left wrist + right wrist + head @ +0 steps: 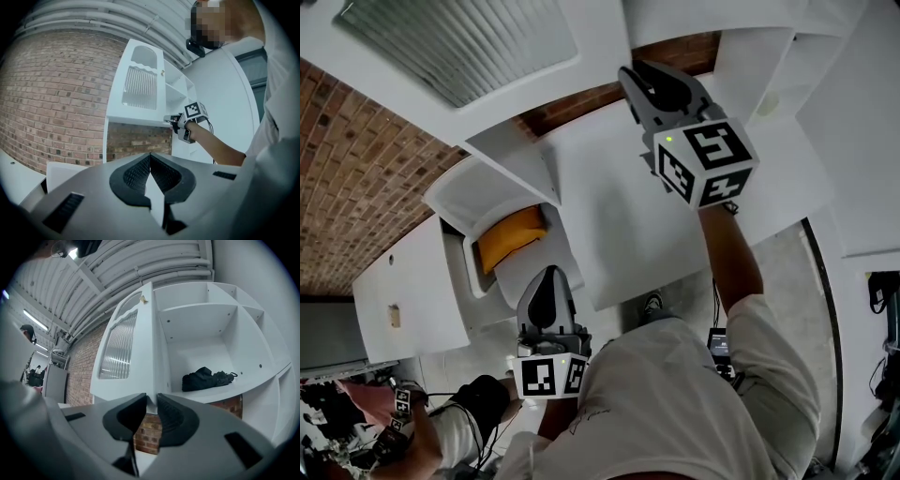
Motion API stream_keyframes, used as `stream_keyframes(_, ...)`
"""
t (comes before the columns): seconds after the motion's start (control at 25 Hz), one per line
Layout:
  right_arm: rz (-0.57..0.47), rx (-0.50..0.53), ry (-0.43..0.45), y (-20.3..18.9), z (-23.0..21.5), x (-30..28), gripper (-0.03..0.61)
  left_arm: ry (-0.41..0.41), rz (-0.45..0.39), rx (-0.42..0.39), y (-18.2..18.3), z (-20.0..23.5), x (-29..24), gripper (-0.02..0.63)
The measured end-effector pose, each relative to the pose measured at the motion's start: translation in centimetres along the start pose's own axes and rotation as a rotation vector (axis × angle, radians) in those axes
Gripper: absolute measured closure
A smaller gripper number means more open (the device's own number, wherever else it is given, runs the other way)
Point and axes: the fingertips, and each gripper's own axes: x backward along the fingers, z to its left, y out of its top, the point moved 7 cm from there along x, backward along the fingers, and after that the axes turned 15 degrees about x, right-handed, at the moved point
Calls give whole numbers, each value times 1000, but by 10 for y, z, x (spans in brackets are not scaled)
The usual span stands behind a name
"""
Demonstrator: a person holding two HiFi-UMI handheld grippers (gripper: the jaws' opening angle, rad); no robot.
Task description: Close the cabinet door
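Note:
The white cabinet door (pixel 126 357) with a ribbed glass panel stands swung open to the left of the open shelves (pixel 201 333). It also shows in the left gripper view (pixel 140 89) and in the head view (pixel 459 37). My right gripper (pixel 151 401) is raised to the door's lower corner, its jaws shut on the thin bottom edge; from the left gripper view the right gripper (pixel 172 122) is seen at that corner. In the head view the right gripper (pixel 630 80) reaches up. My left gripper (pixel 150 157) hangs lower (pixel 546 277), shut and empty, apart from the door.
A black bag (pixel 206 378) lies on the cabinet's lower shelf. A brick wall (pixel 356 187) runs behind and left of the cabinet. A yellow object (pixel 511 236) sits in a white unit below. Another white cabinet (pixel 403 300) stands at the left.

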Motion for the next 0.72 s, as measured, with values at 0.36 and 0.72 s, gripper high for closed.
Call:
stream_keyframes(0.36, 16, 5, 7, -2, -8, -16, 502, -6, 3, 1, 2, 1, -5, 597)
stream_keyframes(0.72, 26, 11, -10, -8, -11, -24, 505, -19, -3, -1, -1, 5, -6, 598)
